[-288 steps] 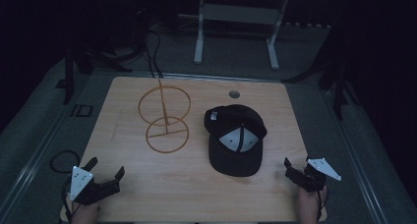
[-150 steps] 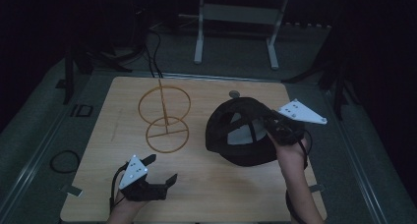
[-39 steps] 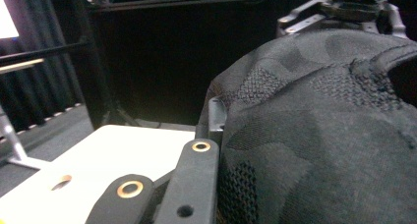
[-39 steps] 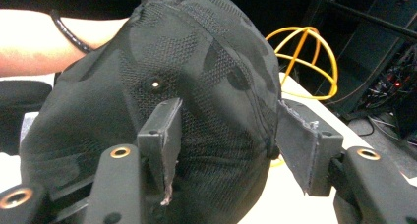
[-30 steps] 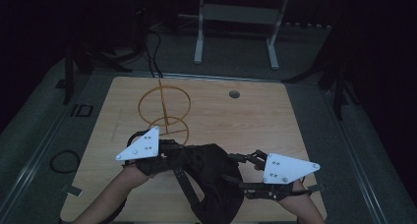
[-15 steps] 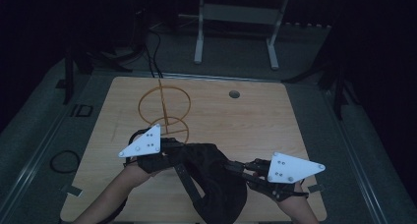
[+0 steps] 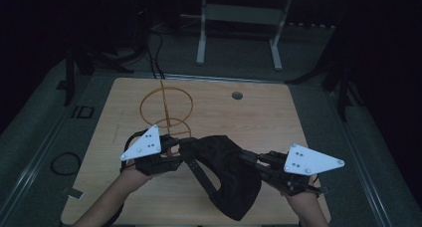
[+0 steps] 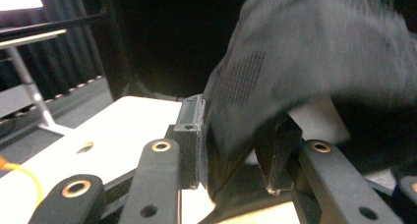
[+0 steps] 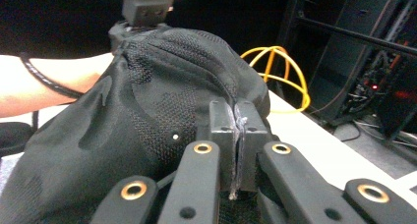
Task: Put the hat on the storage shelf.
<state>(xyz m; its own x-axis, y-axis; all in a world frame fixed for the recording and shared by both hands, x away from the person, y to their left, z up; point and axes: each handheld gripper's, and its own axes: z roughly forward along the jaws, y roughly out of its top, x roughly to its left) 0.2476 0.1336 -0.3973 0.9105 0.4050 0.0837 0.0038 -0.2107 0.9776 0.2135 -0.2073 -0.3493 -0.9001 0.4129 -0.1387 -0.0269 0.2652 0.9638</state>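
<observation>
A black cap [image 7: 226, 172] hangs above the table's front edge, stretched between my two grippers. My right gripper [image 7: 247, 160] comes in from the right, and its pads [image 9: 248, 123] are pinched together on a thin fold of the cap [image 9: 147, 101]. My left gripper [image 7: 180, 146] sits at the cap's left end. Its jaws have just been opening and now stand apart, with the cap's edge [image 8: 314, 52] lying loose between the pads [image 8: 189, 135]. In the right gripper view, the left gripper [image 9: 147, 5] and a forearm [image 9: 49, 86] show behind the cap.
A yellow wire stand of two rings [image 7: 166, 107] rises on the wooden table [image 7: 278, 122], just beyond the left gripper; it also shows as yellow wire loops [image 9: 280, 67] behind the cap. A small round hole [image 7: 237, 95] sits near the table's far edge. A metal frame stands on the floor beyond.
The cap has left the table's right middle and now hangs between both grippers at the front. The right jaws closed on it, and the left jaws have spread apart.
</observation>
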